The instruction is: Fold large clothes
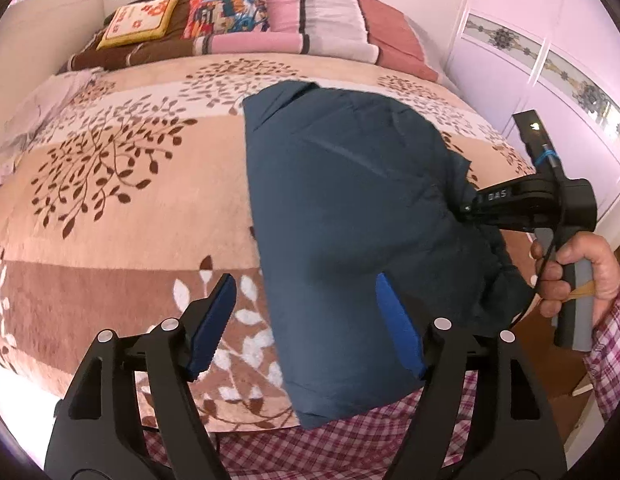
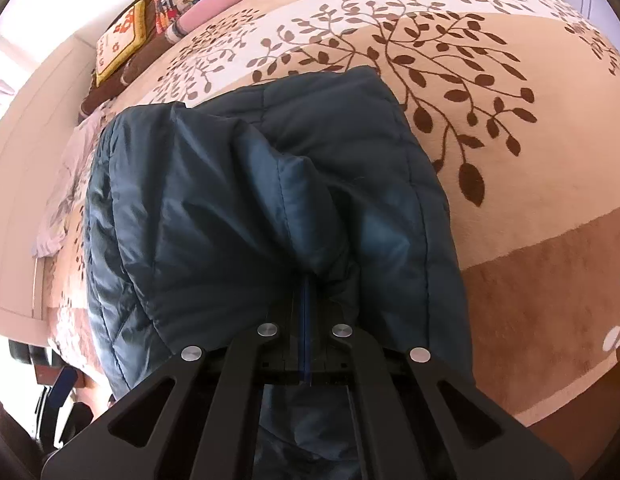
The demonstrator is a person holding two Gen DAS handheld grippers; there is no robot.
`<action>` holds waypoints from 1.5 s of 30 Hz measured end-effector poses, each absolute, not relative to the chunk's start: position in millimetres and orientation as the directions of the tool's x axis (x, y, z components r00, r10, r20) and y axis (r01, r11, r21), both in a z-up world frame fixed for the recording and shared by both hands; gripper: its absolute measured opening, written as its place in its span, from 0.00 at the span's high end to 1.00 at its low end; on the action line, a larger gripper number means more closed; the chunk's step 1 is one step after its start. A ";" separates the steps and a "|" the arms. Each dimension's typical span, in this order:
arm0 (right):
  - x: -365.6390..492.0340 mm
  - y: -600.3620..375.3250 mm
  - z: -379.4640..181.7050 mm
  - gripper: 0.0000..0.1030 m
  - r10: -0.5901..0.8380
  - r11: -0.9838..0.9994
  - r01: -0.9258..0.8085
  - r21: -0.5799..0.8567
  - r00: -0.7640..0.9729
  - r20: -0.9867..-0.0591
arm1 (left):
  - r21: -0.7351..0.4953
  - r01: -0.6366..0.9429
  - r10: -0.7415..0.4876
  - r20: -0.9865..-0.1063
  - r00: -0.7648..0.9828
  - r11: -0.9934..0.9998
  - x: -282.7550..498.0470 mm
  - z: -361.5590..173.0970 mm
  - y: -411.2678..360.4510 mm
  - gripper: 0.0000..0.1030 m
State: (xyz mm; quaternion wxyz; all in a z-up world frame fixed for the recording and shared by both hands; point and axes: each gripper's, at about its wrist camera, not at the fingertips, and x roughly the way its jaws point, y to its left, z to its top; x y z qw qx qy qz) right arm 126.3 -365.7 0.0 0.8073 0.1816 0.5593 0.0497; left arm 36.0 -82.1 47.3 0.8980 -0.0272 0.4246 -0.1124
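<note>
Over the leaf-patterned bedspread (image 1: 110, 200), right hand-held gripper (image 1: 471, 210) marked "DAS" clamped on navy jacket (image 1: 349, 200), left hand-held gripper (image 1: 306, 320) spread apart.

on the bed (image 1: 122, 184): jacket (image 1: 349, 208), spread from centre toward 5 o'clock in the left wrist view, near end hanging over the bed's front edge. behind it at 12 o'clock, folded blankets (image 1: 294, 28) along the head end, with a cushion (image 1: 140, 22) on top at 11. right tongs (image 1: 467, 210) at 3 o'clock, clamped on the jacket's right edge. left tongs (image 1: 306, 320) at 6 o'clock, spread wide, one finger (image 1: 397, 320) before the jacket, the other over the bed.
</note>
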 end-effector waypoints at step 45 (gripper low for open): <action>0.5 -388.7 -45.1 1.00 0.540 0.728 0.229 0.646 0.389 -0.747 | -0.449 0.129 -0.464 -0.814 0.350 0.884 95.5 -2.2 -53.0 0.13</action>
